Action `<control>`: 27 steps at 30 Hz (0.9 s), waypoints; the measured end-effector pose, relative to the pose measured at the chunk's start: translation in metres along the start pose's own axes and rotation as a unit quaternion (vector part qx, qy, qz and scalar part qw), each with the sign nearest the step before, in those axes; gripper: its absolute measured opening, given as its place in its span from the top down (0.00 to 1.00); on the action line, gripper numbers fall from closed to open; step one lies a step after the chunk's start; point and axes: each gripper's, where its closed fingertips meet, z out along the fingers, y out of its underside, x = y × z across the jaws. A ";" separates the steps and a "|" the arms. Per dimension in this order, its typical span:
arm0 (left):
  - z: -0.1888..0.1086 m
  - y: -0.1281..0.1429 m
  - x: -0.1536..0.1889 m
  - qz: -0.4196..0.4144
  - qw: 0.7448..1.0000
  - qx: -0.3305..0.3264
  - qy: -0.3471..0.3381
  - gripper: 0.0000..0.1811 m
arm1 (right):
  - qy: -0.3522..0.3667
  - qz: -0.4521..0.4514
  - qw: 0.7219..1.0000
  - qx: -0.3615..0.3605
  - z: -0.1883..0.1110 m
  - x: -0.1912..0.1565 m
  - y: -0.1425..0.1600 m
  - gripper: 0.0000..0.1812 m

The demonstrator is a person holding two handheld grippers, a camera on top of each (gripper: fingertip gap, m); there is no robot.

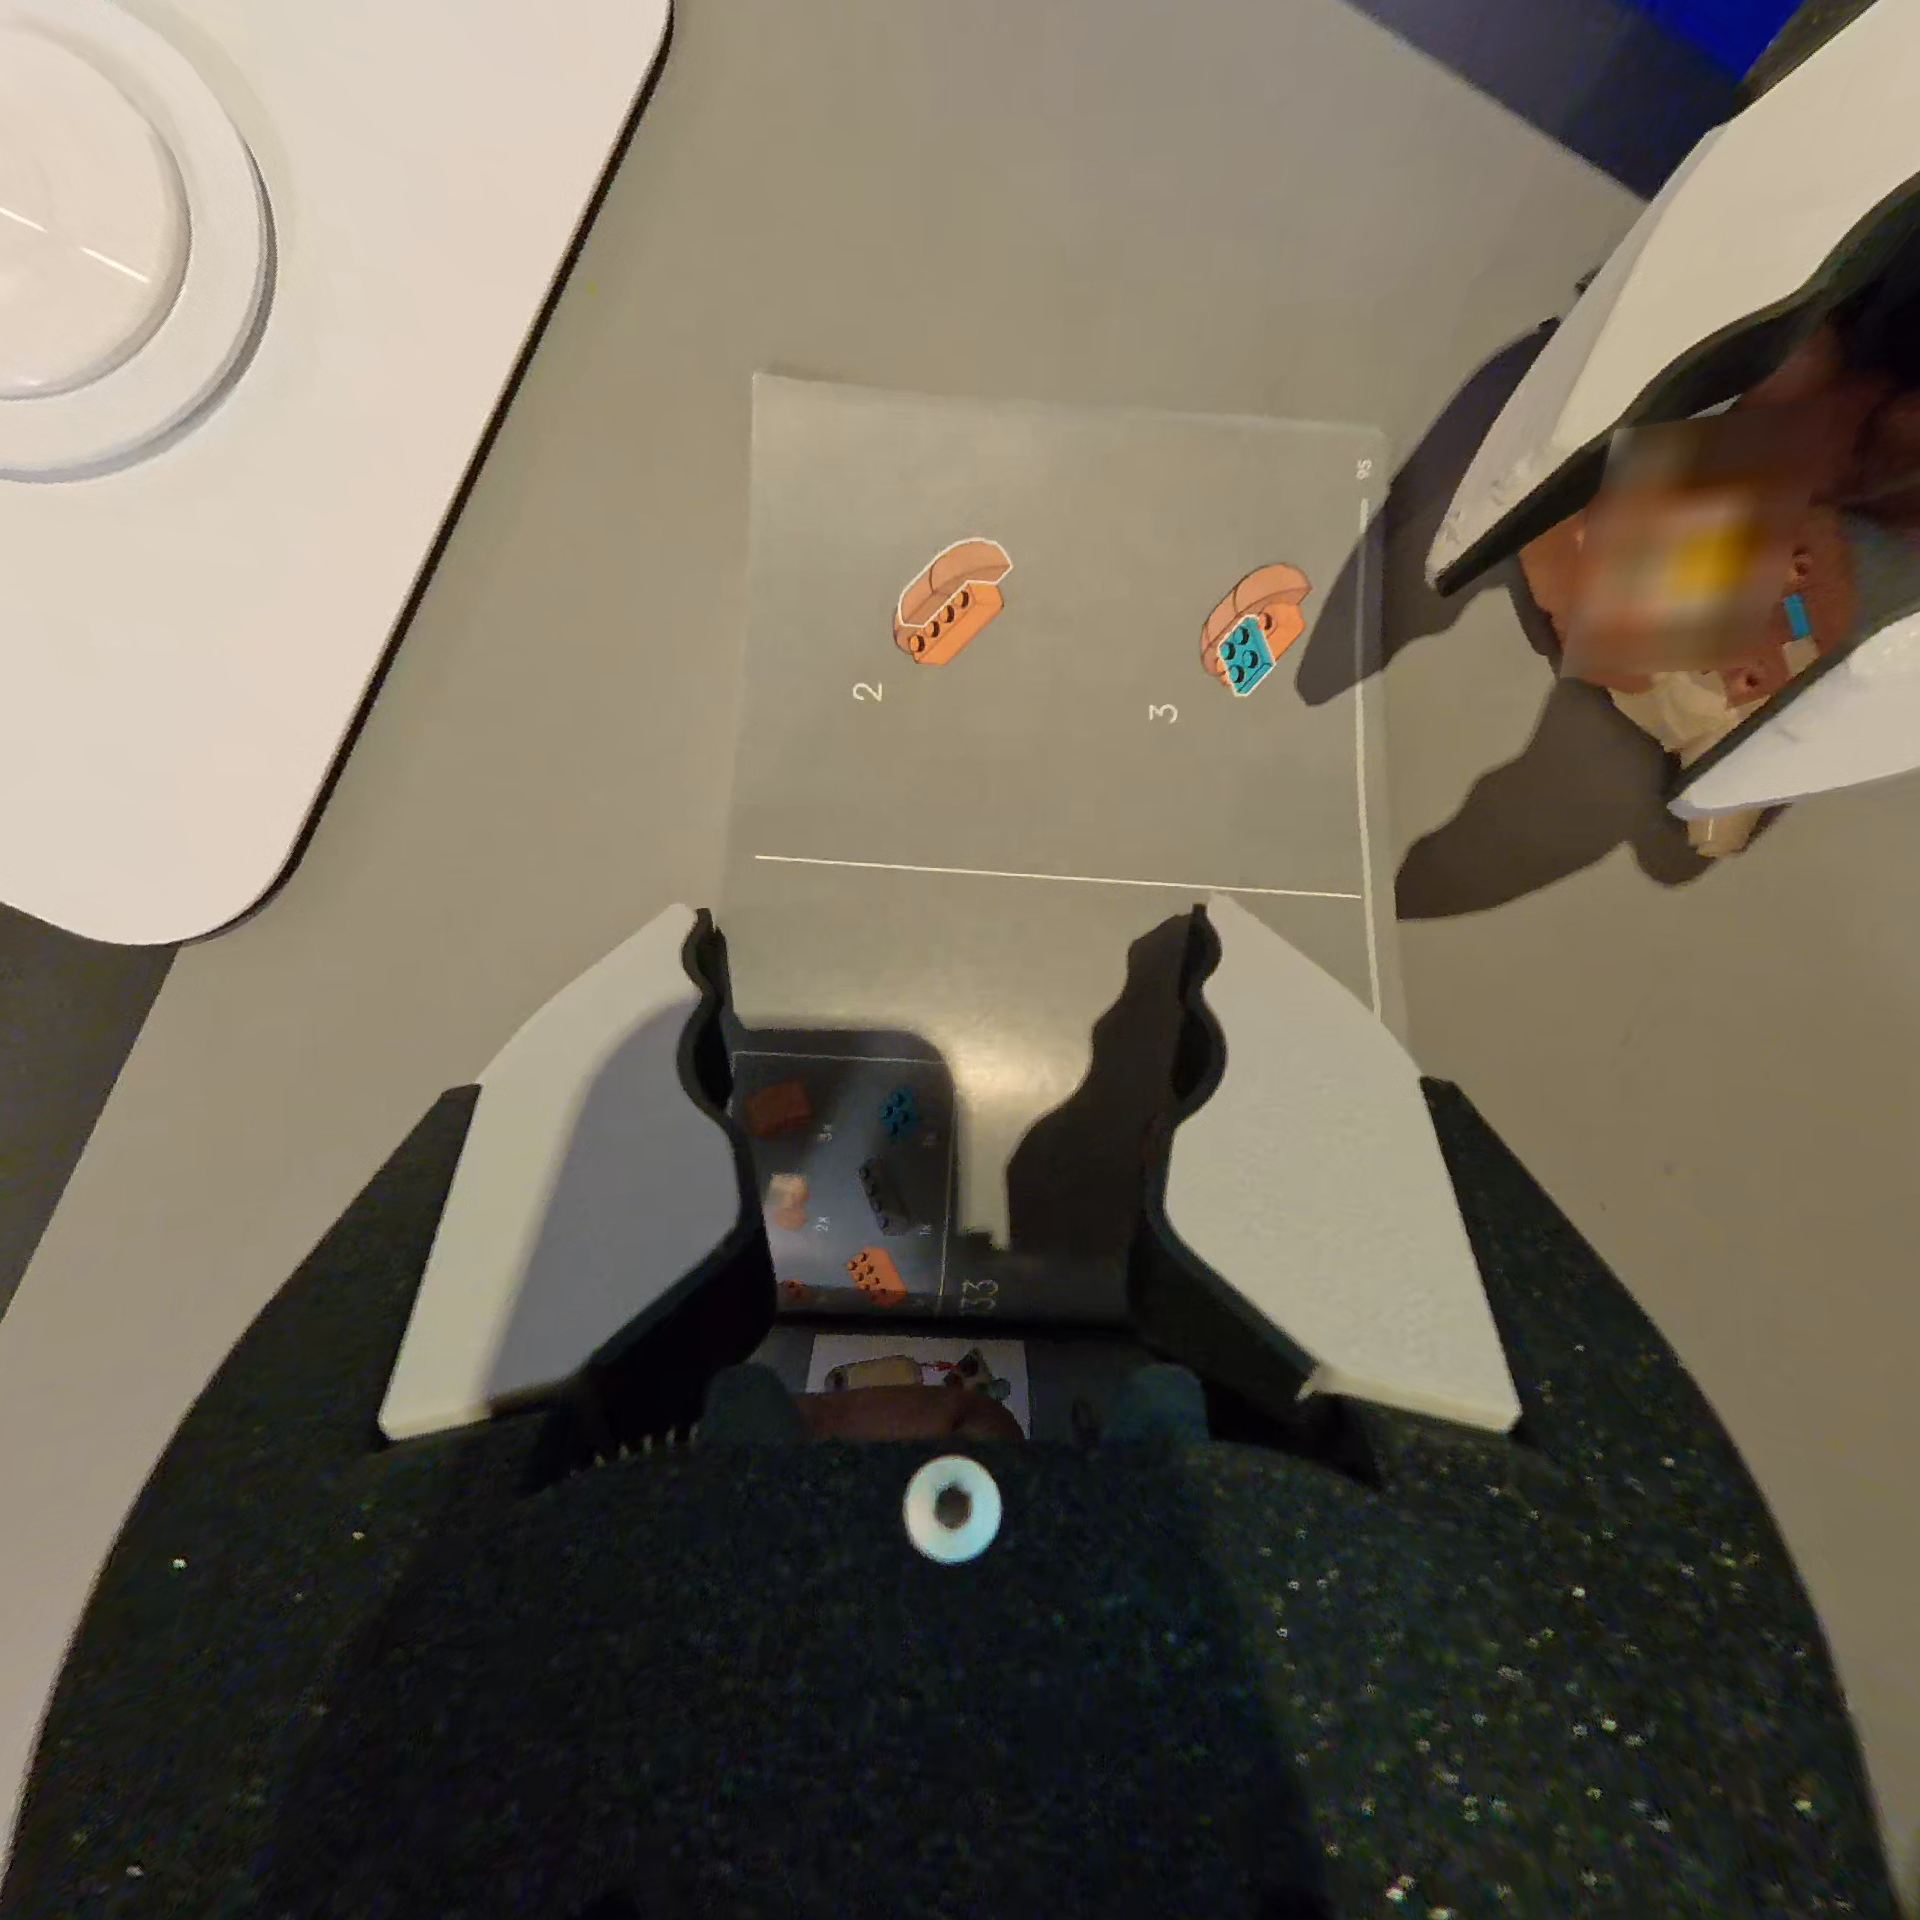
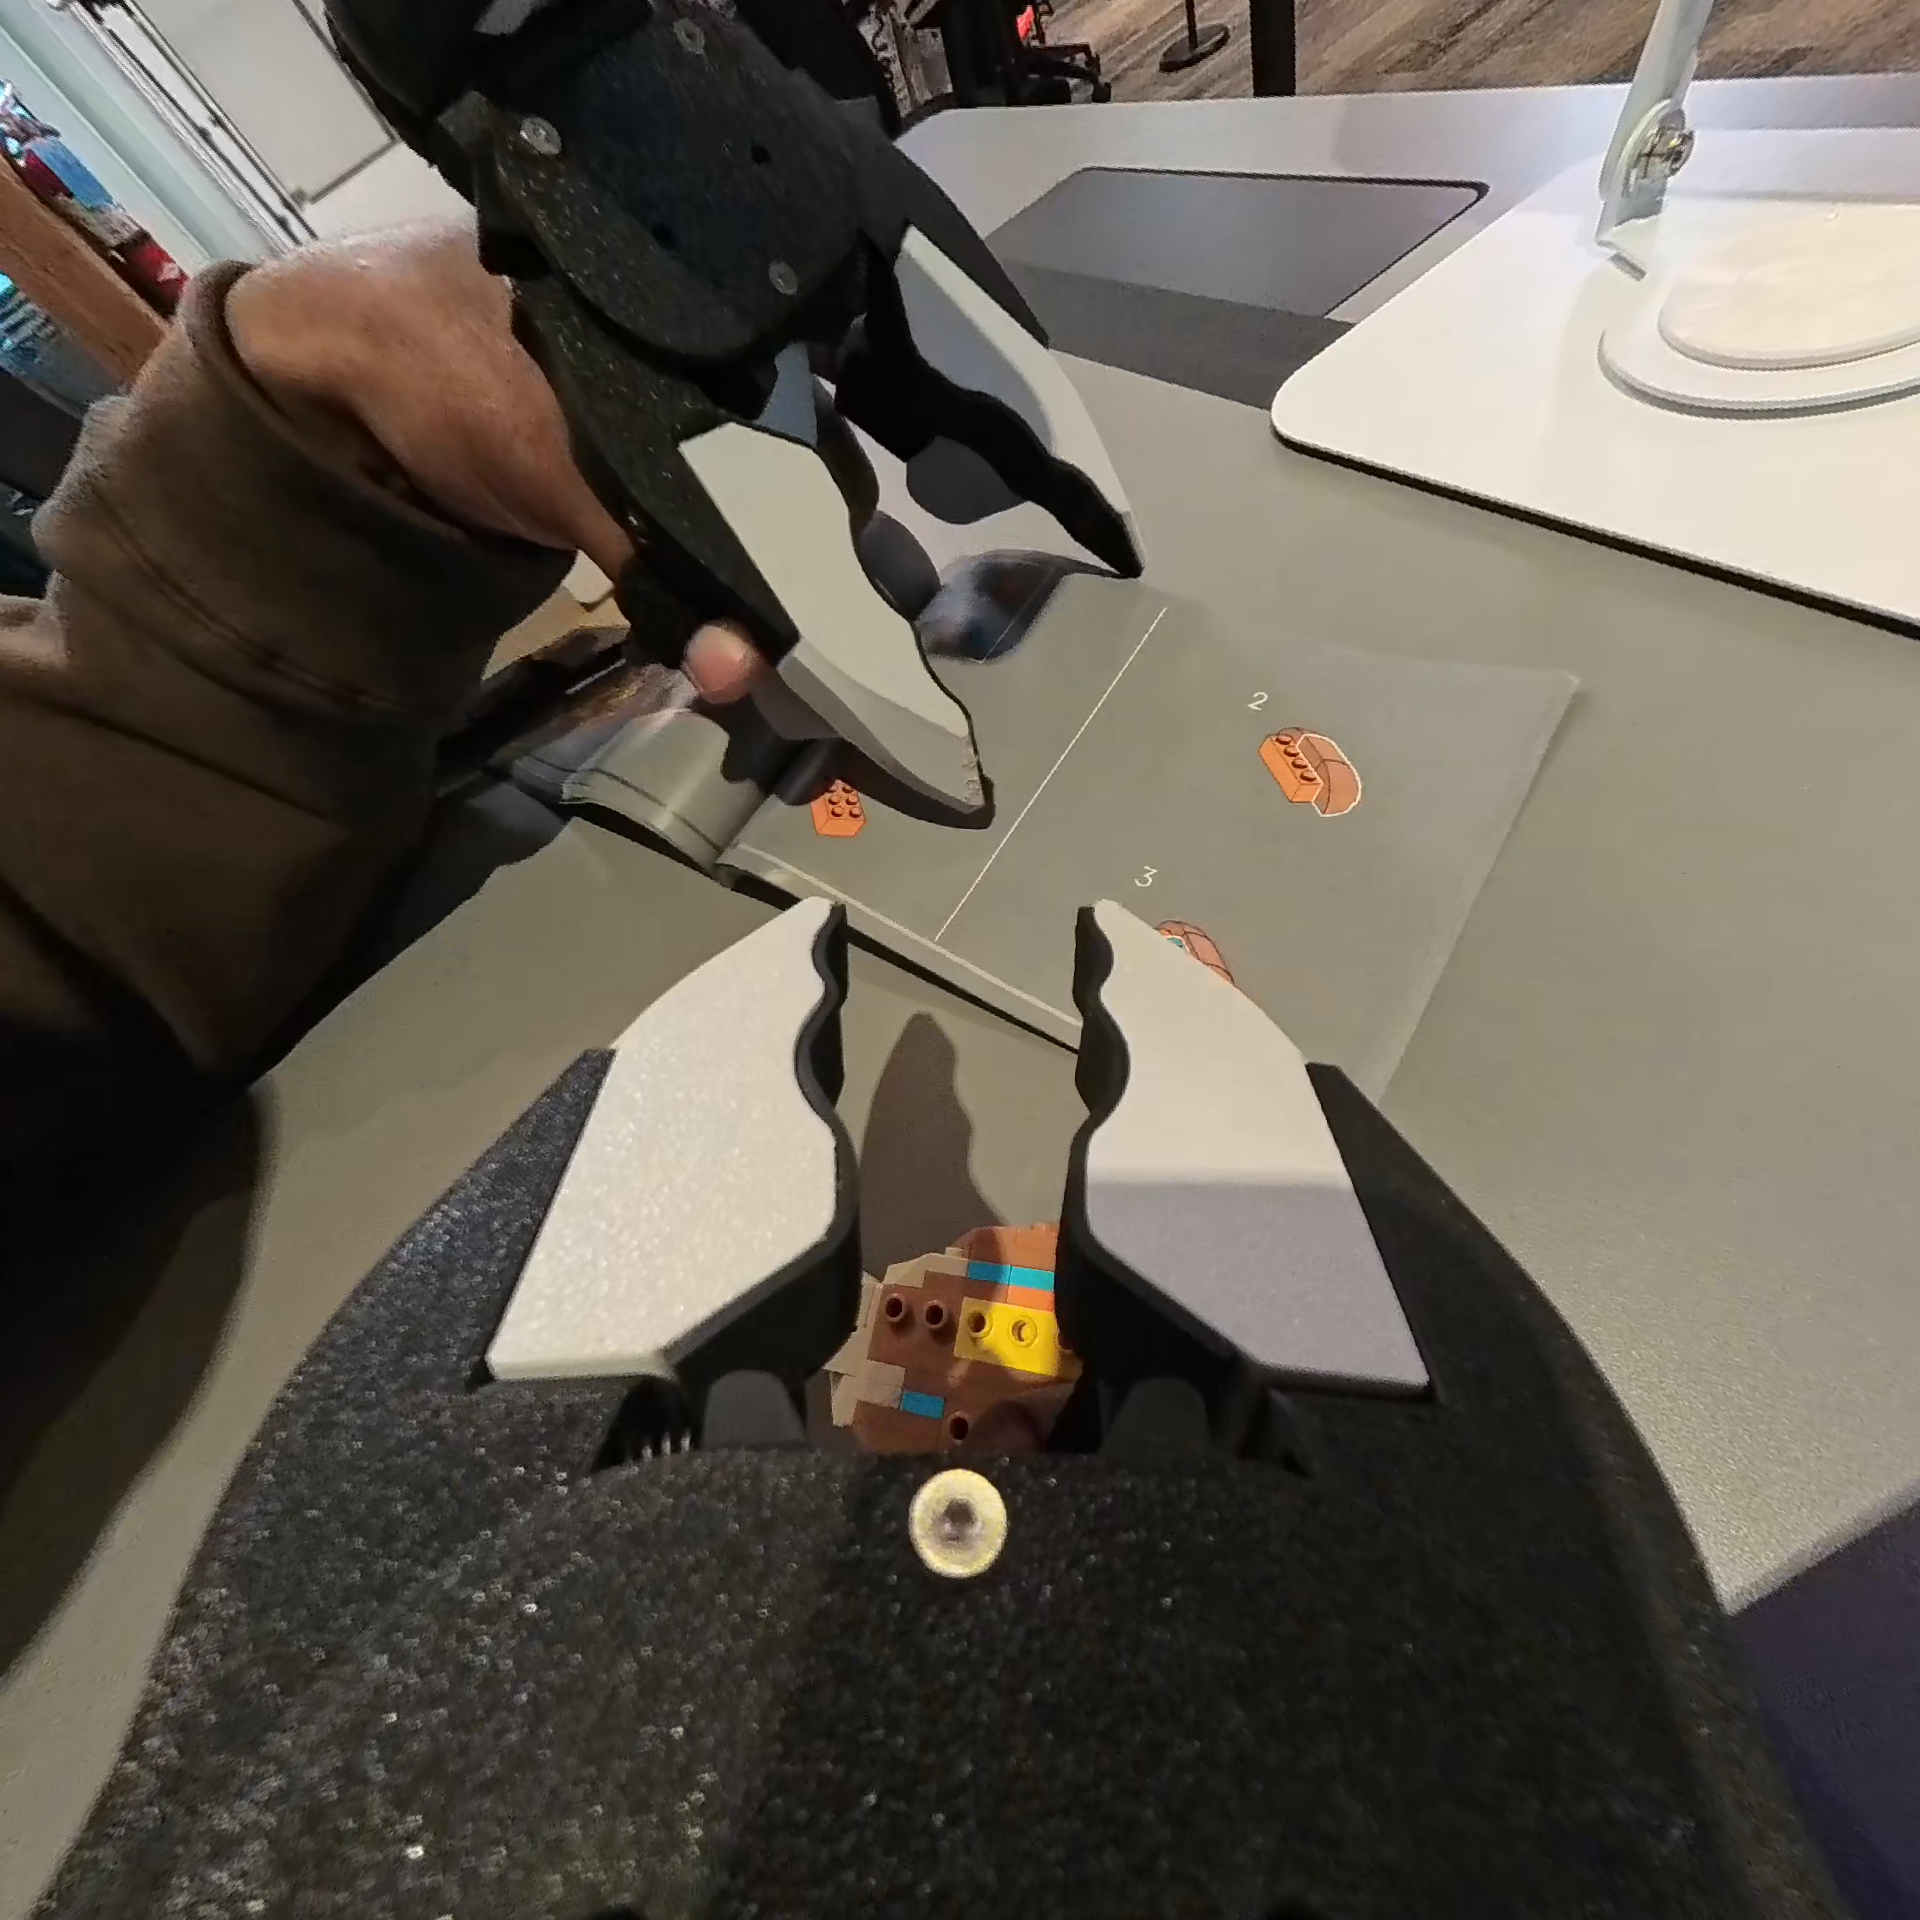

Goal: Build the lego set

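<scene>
Beside the instruction booklet (image 2: 1299,831), the brown model (image 2: 966,1340) is clamped by the right gripper (image 2: 961,925); above the booklet, the left gripper (image 1: 951,920) is held agape. The model could be cracked if squeezed harder.

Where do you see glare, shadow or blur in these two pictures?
Left wrist view: glare on the instruction booklet, dark shadow under the right gripper, a mosaic patch over the lego model. Right wrist view: the hand and left gripper slightly motion-blurred; wide-angle bending at the edges.
</scene>
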 end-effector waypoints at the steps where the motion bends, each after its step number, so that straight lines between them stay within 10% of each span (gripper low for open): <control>1: -0.001 0.000 0.000 0.001 1.000 0.000 0.000 0.53 | 0.000 0.000 1.000 0.000 0.000 0.000 0.000 0.77; 27: -0.019 0.010 0.007 0.023 0.999 -0.010 0.029 0.55 | 0.059 -0.134 0.988 -0.057 -0.011 -0.008 0.016 0.75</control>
